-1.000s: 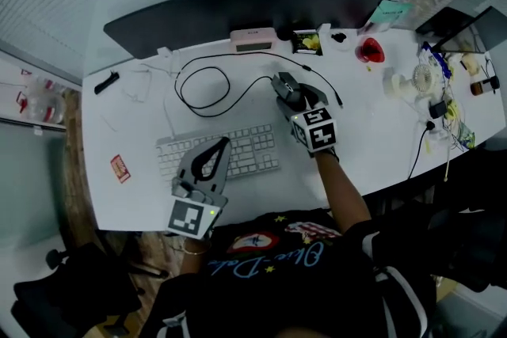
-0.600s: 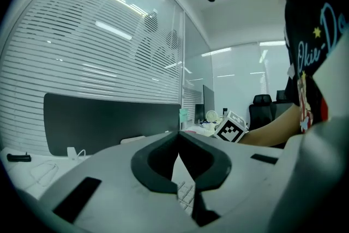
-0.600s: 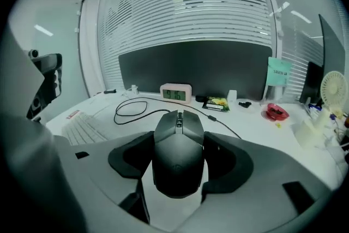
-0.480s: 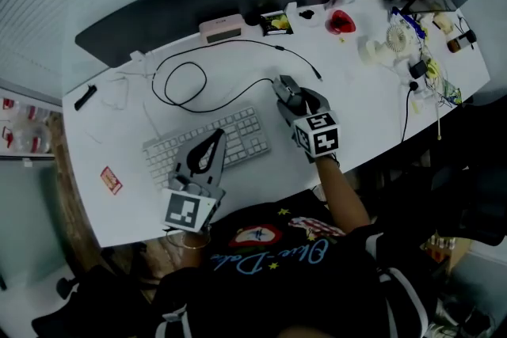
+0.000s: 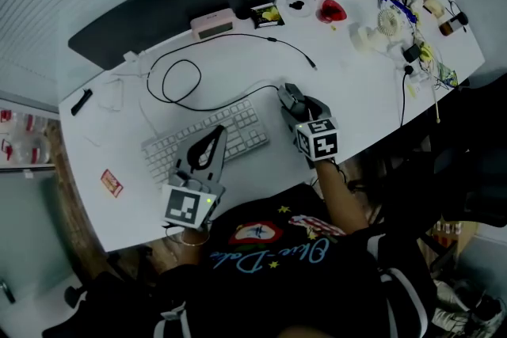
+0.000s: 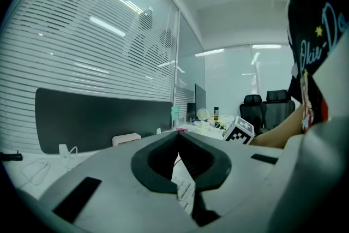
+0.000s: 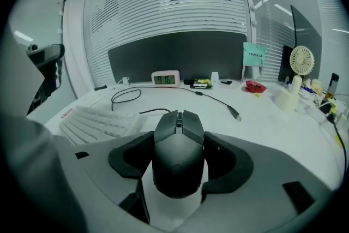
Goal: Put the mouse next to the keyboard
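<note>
**Head view:** my right gripper pinches the mouse just right of the keyboard, near its right end. My left gripper hangs over the keyboard's middle.

**Left gripper view:** I see the jaws pressed together with nothing between them, and keyboard keys show below their tips.

**Right gripper view:** the jaws clamp the mouse by its flanks. The keyboard lies just to its left.
</note>
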A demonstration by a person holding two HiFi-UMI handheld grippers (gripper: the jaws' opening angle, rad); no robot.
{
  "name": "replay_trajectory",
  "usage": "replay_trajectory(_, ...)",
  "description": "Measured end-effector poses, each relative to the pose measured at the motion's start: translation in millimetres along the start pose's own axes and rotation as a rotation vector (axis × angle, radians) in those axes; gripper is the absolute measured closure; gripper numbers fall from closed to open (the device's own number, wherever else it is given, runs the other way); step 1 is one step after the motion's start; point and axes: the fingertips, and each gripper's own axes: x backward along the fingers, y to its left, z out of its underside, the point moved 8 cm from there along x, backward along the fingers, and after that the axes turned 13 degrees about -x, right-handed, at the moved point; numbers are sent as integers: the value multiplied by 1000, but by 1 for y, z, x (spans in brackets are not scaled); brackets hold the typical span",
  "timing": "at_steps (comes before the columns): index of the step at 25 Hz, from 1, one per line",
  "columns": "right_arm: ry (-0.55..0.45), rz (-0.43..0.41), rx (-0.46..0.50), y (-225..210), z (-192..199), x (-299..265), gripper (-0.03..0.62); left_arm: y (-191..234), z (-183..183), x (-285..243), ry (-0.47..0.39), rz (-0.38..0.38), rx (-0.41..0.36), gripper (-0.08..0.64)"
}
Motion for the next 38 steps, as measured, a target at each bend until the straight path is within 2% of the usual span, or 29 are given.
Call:
replay_trajectory(5,17,43,-3,-1,17,-3,327,2,4,5,8,7,0,557)
replay_trajectory(17,46,76,15,4,34,-10,327,6,5,8,19,11,-17,557)
replay_trajectory(25,25,57,54,5,35,-11,327,1,3,8,21,5,-18,557)
replay_trajectory(29,-29,36,50,6,25,-1,327,-2,2,9,15,-2,-17,557)
replay_trajectory(32,-107,23,29,8,7,14,327,-3,1,10,6,-8,-23,557)
replay_trajectory(36,-215,-36,29,20,-18,39,330,-2,-1,14,-12,-24,-27,557)
replay_trajectory(37,-241,-49,31,23,-24,45,347,-2,-2,15,-14,-28,-27,557)
replay_trajectory(38,-266,-62,32,27,-29,51,401,-1,-2,16,-14,-32,-28,557)
